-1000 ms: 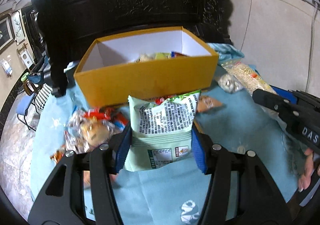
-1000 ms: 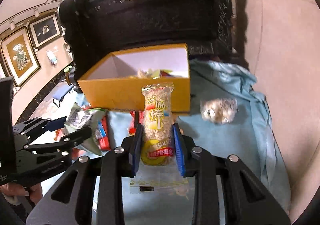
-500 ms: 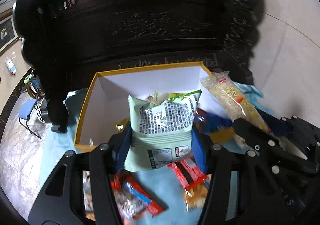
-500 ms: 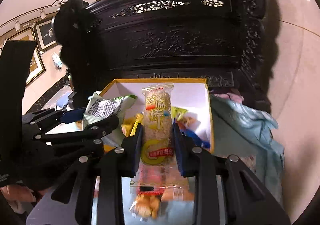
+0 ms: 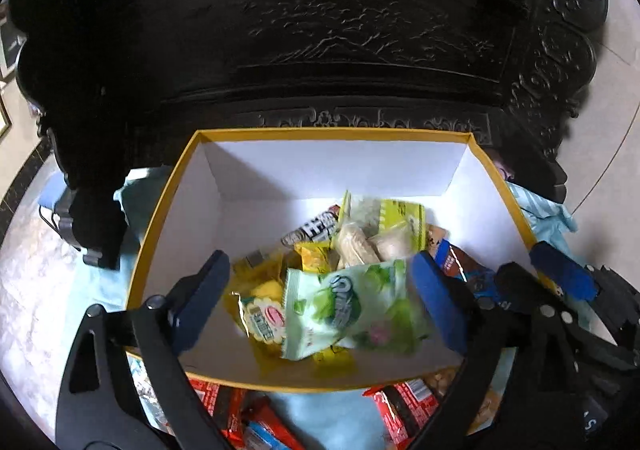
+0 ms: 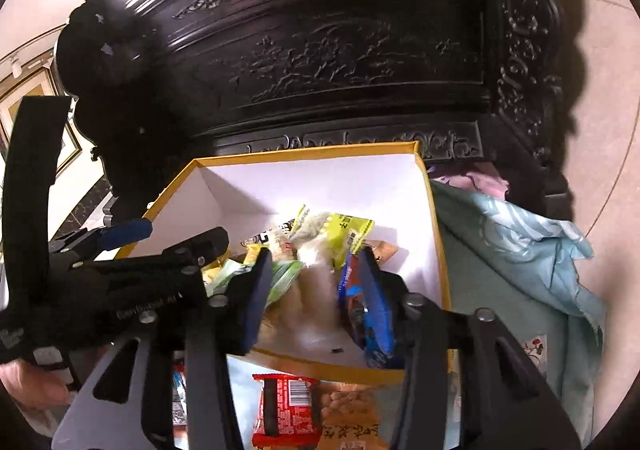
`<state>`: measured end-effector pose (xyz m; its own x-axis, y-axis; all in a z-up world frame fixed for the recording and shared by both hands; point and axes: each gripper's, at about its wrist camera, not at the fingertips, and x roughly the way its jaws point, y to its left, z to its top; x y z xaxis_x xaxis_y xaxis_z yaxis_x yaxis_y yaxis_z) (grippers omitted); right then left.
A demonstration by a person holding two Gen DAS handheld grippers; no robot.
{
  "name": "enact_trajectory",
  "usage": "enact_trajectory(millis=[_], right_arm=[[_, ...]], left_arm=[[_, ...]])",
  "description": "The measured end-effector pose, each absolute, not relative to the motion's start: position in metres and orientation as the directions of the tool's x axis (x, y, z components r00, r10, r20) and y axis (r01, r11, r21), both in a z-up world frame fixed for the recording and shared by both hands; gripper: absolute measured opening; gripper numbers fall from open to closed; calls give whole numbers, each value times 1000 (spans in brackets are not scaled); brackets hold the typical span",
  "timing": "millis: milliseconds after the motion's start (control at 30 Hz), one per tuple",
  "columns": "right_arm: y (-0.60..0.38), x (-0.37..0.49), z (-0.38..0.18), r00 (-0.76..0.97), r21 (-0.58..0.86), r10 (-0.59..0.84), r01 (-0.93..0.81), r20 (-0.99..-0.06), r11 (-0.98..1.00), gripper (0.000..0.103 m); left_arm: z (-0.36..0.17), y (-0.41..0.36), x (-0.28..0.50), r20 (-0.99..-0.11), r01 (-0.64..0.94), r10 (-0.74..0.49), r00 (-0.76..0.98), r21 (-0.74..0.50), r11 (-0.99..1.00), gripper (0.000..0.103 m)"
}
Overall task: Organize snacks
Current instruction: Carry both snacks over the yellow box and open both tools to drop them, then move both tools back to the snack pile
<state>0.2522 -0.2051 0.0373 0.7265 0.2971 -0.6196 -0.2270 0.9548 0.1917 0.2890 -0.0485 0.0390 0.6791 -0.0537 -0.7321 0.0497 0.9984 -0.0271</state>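
Note:
A yellow box point(image 5: 332, 134) with a white inside holds several snack packets. My left gripper point(image 5: 318, 262) hangs over the box's near half, its jaws opening wide. A green snack bag point(image 5: 348, 310), blurred, lies loose below and between the fingers, touching neither pad. My right gripper point(image 6: 316, 258) is over the box's right part with its jaws opening. A pale rice-stick packet point(image 6: 308, 302), blurred, drops between the pads, free of them. A blue packet point(image 6: 364, 302) leans by the right finger. Each view shows the other gripper: the right gripper point(image 5: 532, 266) and the left gripper point(image 6: 172, 236).
Dark carved wooden furniture point(image 5: 340, 30) rises right behind the box. A light blue cloth point(image 6: 500, 250) covers the table and bunches up at the right. Red snack packets point(image 6: 286, 410) lie in front of the box. A person's hand point(image 6: 32, 382) holds the left gripper.
Both grippers moved forward from the table's front to above the box. Each then opened: the green bag left the left jaws, the rice-stick packet left the right jaws.

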Motion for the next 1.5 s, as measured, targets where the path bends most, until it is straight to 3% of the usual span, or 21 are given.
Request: enact_trajectory(millis=[467, 600, 933, 1500], right_arm=[[-218, 179, 34, 722, 184, 313, -255, -617, 949, 58], [-219, 147, 20, 706, 171, 312, -265, -635, 949, 62], [-226, 102, -32, 640, 198, 303, -232, -706, 952, 62], [-161, 131, -84, 588, 123, 248, -245, -770, 962, 64]], left_arm=[[38, -40, 212, -736, 107, -82, 672, -13, 994, 95], [26, -41, 174, -739, 141, -91, 668, 5, 990, 95], [-24, -24, 118, -781, 141, -67, 621, 27, 990, 95], [-53, -2, 111, -797, 121, -22, 604, 64, 991, 95]])
